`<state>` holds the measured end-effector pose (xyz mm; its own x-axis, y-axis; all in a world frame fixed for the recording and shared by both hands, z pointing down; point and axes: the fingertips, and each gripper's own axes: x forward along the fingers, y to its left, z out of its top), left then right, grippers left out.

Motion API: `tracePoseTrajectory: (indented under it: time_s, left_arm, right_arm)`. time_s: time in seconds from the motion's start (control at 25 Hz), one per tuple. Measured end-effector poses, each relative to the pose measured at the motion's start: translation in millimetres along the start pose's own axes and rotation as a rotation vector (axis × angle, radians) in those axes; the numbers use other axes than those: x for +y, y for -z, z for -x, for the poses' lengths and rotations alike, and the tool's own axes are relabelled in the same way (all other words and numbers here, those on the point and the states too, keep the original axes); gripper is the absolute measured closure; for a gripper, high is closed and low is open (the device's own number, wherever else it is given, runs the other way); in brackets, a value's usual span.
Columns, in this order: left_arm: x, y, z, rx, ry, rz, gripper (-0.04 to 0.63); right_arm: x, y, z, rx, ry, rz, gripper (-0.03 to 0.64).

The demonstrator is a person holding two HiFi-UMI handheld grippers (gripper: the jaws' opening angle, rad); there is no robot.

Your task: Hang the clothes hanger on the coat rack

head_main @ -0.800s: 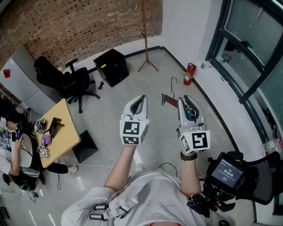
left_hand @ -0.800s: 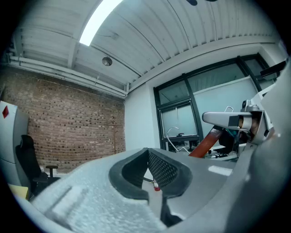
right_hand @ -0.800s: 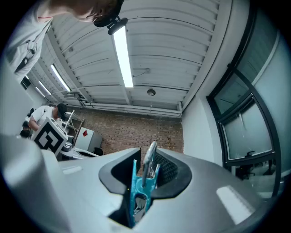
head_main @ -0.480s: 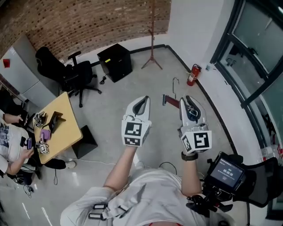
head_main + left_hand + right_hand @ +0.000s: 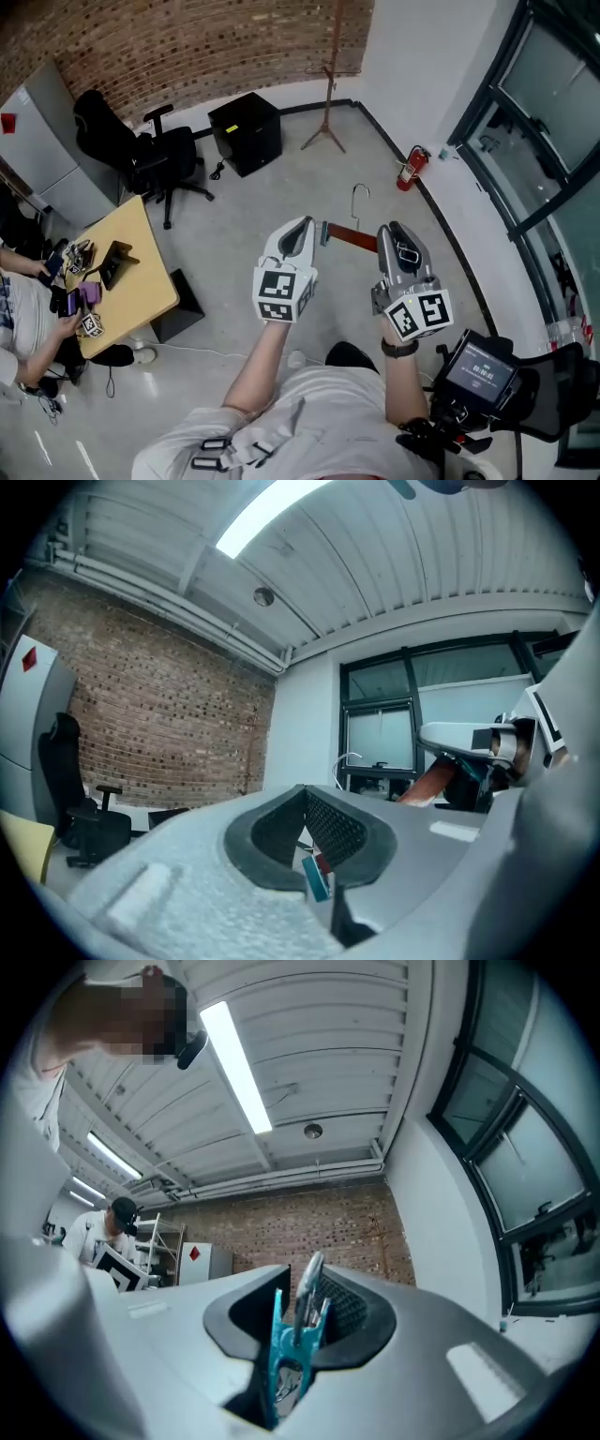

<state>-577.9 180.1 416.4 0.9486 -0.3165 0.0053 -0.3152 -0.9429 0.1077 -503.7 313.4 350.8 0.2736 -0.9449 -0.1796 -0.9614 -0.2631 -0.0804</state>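
Note:
The clothes hanger [image 5: 352,237] is a red-brown wooden bar with a metal hook [image 5: 356,192], held above the floor. My right gripper [image 5: 392,232] is shut on its right end. In the right gripper view a metal part [image 5: 309,1288] and a teal clip sit between the jaws. My left gripper [image 5: 302,227] is just left of the bar's free end, its jaws slightly apart. That end shows in the gap in the left gripper view, where the bar [image 5: 422,782] runs from the right gripper [image 5: 469,738]. The coat rack [image 5: 328,89] stands far ahead by the brick wall.
On the floor are a red fire extinguisher [image 5: 408,169] by the right wall, a black cabinet [image 5: 246,131] and a black office chair [image 5: 141,155]. A wooden desk [image 5: 131,281] with a seated person is at the left. Glass windows line the right side.
The hanger's free end has swung left, closer to the left gripper's tip. Both grippers sit a little lower in the head view, and the coat rack shows more fully.

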Motion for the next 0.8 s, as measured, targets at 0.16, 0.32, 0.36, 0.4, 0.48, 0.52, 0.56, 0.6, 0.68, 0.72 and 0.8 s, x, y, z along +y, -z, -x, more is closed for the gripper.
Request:
tracePoseTrajectory:
  time_s: [0.16,0.32,0.36,0.4,0.48,0.52,0.56,0.6,0.68,0.72,0.8]
  left_arm:
    - [6,18,-12,0.034,0.002,0.023,0.595]
    - [18,50,-33,0.084,-0.017,0.025,0.595]
    - [25,57,-42,0.099,-0.026,0.031,0.595]
    - [29,60,-53,0.108,-0.032,0.042,0.595]
    - [31,55,-80,0.104,-0.031,0.049,0.595]
    - [31,49,-96,0.097,-0.03,0.039,0.595]
    - [29,42,-112,0.089,-0.031,0.023,0.595]
    - [28,35,-128,0.081,-0.036,0.004,0.595]
    - [26,24,-161,0.065,-0.05,-0.038,0.595]
    - [24,20,-179,0.057,-0.056,-0.054,0.595]
    - [15,16,-217,0.052,-0.062,-0.071,0.595]
  right_arm:
    - [-9,15,-16,0.037,0.002,0.037,0.535]
    - [-34,55,-35,0.074,-0.003,-0.054,0.535]
    - [-41,66,-44,0.084,-0.006,-0.073,0.535]
    - [-49,74,-54,0.09,-0.011,-0.087,0.535]
    - [-69,77,-75,0.079,-0.026,-0.101,0.535]
    - [-81,73,-86,0.064,-0.034,-0.104,0.535]
    - [-94,67,-97,0.045,-0.042,-0.104,0.535]
    - [-108,60,-107,0.027,-0.048,-0.101,0.535]
    - [-137,45,-124,-0.005,-0.051,-0.083,0.535]
    - [-154,39,-131,-0.02,-0.047,-0.073,0.535]
    - [-195,31,-143,-0.043,-0.032,-0.061,0.535]
